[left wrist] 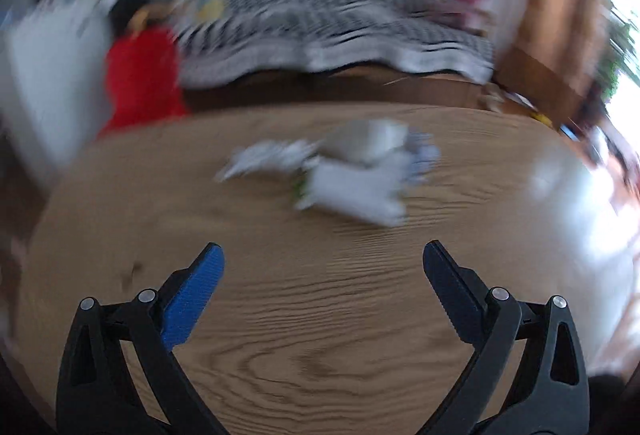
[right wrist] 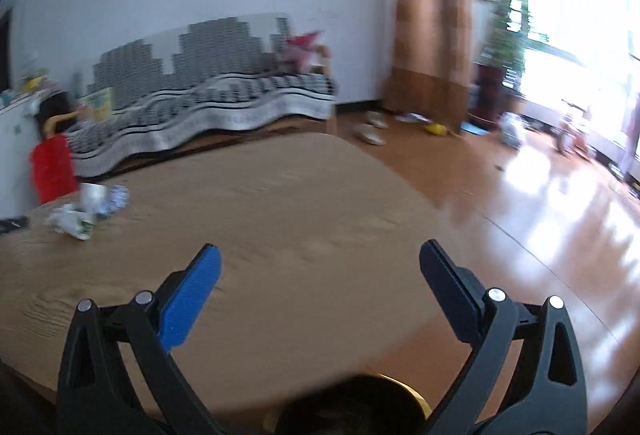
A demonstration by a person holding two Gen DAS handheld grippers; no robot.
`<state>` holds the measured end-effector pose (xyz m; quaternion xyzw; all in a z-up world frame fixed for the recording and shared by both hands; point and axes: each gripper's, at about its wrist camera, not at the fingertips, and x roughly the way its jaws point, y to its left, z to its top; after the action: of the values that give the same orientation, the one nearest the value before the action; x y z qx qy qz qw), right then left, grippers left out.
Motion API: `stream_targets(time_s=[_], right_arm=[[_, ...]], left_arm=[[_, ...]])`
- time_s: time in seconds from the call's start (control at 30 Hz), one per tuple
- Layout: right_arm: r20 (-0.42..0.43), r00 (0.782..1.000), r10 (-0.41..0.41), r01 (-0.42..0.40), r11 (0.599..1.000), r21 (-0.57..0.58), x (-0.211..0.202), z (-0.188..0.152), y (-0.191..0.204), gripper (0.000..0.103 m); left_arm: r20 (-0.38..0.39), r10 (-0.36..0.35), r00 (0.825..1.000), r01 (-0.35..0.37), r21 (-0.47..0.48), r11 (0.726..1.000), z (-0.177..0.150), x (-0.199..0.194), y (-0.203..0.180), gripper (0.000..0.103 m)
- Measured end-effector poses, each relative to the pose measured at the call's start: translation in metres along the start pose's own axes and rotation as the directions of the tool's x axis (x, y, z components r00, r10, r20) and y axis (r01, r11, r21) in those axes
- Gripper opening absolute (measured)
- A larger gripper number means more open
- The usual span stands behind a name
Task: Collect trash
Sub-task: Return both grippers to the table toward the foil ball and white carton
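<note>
On wood-grain table (left wrist: 280, 315), crumpled white trash (left wrist: 352, 175), ribbed blue fingers (left wrist: 192, 299) spread

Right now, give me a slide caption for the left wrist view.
Open left gripper hovers over a wooden table, facing a blurred pile of crumpled trash.

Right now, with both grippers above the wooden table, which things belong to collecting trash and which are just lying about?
Job:
- pile of crumpled white paper and wrappers on the wooden table
- open, empty left gripper
- open, empty right gripper

Lying about:
- black-and-white patterned sofa
- brown curtain
- pale slippers on the floor
</note>
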<state>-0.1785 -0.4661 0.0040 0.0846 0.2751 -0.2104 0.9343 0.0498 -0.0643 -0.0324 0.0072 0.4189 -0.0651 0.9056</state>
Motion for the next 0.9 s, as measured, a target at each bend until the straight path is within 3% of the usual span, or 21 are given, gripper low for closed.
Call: stream_targets(time_s=[0.13,0.27,0.37,0.43,0.53,0.63,0.73,0.9], right_arm=[[-0.004,0.991,0.135,-0.135,0.990,-0.051,0.040,0.024,0.076,0.096],[0.011,0.985,0.171,-0.166,0.969,-0.183,0.052,0.012,0.141,0.096],[0.032,0.987,0.157,-0.137,0.931,-0.339,0.051,0.002,0.175,0.096],[-0.007,0.988,0.153,-0.143,0.905,-0.401,0.062,-0.004,0.190,0.096],[-0.058,0.989,0.138,-0.150,0.894,-0.423,0.078,-0.010,0.194,0.096],[-0.062,0.989,0.137,-0.151,0.911,-0.385,0.084,-0.007,0.181,0.096],[-0.086,0.983,0.160,-0.179,0.933,-0.313,0.087,-0.004,0.163,0.096],[-0.083,0.980,0.183,-0.199,0.940,-0.278,0.081,-0.003,0.157,0.096]], left_arm=[[-0.078,0.010,0.997,-0.016,-0.075,0.997,0.005,0.030,-0.003,0.097],[-0.104,0.091,0.990,-0.097,-0.061,0.993,0.025,0.065,-0.026,0.097],[-0.121,0.103,0.987,-0.115,-0.098,0.989,0.043,0.095,-0.029,0.097],[-0.121,0.134,0.984,-0.148,-0.112,0.983,0.056,0.110,-0.032,0.097],[-0.151,0.165,0.975,-0.180,-0.091,0.979,0.061,0.132,-0.034,0.097],[-0.191,0.166,0.968,-0.174,-0.026,0.984,0.045,0.138,-0.030,0.097],[-0.184,0.185,0.965,-0.185,0.020,0.983,0.035,0.122,-0.016,0.097],[-0.180,0.181,0.967,-0.184,0.000,0.983,0.022,0.096,0.014,0.097]])
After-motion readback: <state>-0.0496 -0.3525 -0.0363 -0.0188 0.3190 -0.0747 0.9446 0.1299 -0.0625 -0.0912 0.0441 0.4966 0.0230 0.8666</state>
